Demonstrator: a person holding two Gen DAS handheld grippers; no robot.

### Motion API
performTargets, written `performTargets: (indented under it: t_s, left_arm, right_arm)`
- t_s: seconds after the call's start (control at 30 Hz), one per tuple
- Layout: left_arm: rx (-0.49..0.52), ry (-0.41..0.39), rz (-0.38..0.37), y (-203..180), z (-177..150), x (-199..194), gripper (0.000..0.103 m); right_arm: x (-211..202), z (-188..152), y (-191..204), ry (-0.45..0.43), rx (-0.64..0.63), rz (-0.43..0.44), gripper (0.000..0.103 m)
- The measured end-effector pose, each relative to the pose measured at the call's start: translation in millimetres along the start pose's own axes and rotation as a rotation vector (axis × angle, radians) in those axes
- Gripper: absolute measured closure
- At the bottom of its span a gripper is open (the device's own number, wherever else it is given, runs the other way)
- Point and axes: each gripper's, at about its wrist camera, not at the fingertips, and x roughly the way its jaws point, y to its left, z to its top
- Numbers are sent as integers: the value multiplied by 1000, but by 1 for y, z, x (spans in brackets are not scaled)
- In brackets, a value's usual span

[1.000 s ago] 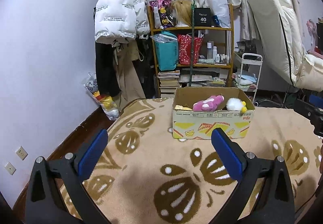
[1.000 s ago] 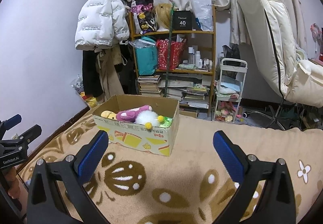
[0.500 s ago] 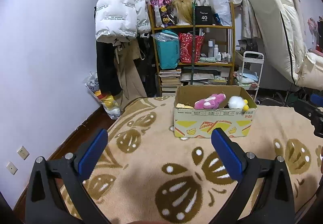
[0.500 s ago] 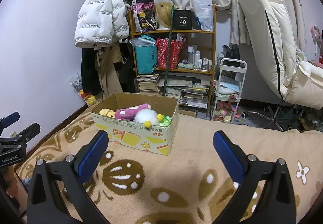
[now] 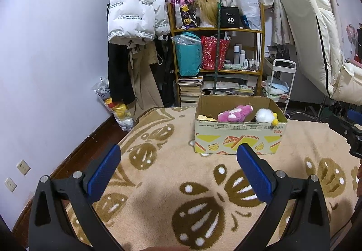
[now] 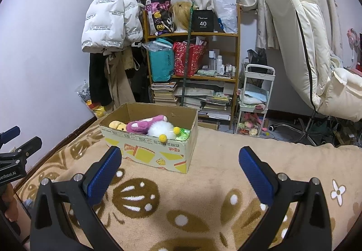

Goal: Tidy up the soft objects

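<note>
A cardboard box [image 5: 239, 140] [image 6: 156, 149] stands on the beige patterned blanket [image 5: 172, 174]. Inside it lie a pink plush toy [image 5: 234, 113] [image 6: 144, 125], a white fluffy toy with yellow bits [image 5: 263, 115] [image 6: 161, 130], a yellow plush [image 6: 116, 125] and something green [image 6: 183, 134]. My left gripper [image 5: 178, 168] is open and holds nothing, well short of the box. Equally open and empty, my right gripper [image 6: 178, 166] hovers in front of the box's right corner. The left gripper [image 6: 13, 153] also shows at the right wrist view's left edge.
Behind the box stand a wooden shelf [image 5: 217, 65] with bags, books and bottles, a small white trolley [image 6: 256, 101], and hung coats [image 5: 133, 13]. A cream padded chair [image 6: 312, 47] fills the right. A bag of toys [image 5: 113, 103] leans on the left wall.
Both grippers have drawn back slightly and tilted up, so the box sits a little lower and farther in each view. Both stay open and empty.
</note>
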Motion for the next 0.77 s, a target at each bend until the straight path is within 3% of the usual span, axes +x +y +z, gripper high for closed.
performTargets:
  t_s: [0.77]
  left_arm:
    - [-16, 4, -6, -8, -1, -2, 2]
  right_arm:
    - [1, -3, -8, 5, 1, -7, 0]
